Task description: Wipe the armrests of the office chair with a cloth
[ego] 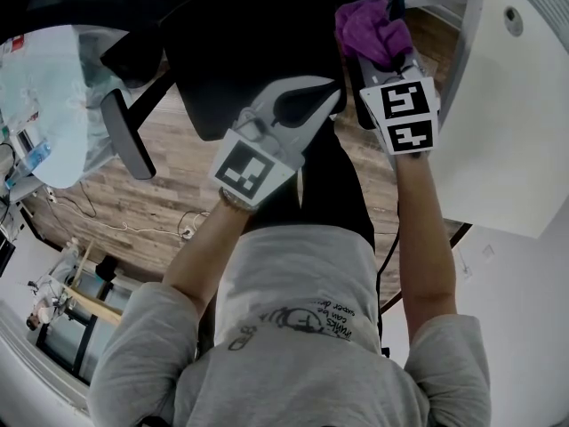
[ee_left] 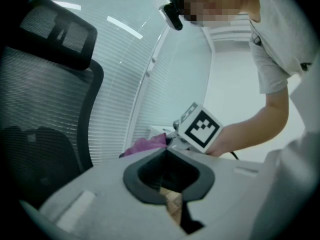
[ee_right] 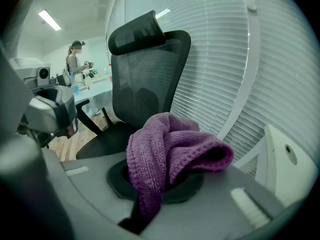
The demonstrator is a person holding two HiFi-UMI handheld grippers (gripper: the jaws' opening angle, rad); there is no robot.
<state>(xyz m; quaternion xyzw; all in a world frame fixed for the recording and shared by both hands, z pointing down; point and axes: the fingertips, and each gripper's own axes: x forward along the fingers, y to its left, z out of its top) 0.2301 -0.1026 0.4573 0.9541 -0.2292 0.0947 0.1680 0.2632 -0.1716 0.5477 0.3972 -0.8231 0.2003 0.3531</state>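
**Purple cloth pinched in the right gripper beside the office chair**

Head view: the person stands over the black chair (ego: 238, 56) with both arms stretched forward. The right gripper (ego: 387, 65) has a bunched purple cloth (ego: 372, 27) caught in its jaws, at the top of the picture beside the seat's right edge. A dark bar that may be an armrest runs below the cloth, and whether the cloth touches it cannot be told. The left gripper (ego: 324, 96) hovers over the seat's front edge, just beside the right one, with its white jaws pointing toward the cloth. One armrest (ego: 127, 133) shows clearly on the far left, well apart from both grippers. A glass table (ego: 53, 105) lies beyond it, and a white desk (ego: 507, 123) fills the right side above the wooden floor (ego: 133, 207).

Left gripper view: the jaws are pressed together, their tips meeting with nothing between them. Past them shows an edge of the purple cloth and the right gripper's marker cube (ee_left: 202, 127), held in the person's hand. The chair's mesh backrest (ee_left: 42, 109) and headrest (ee_left: 62, 31) stand on the left, before white blinds (ee_left: 145, 69).

Right gripper view: the jaws clamp the cloth, which bulges up in folds above them and hangs down between them. Behind it the chair stands upright. Another person (ee_right: 75, 59) stands far off at the left.
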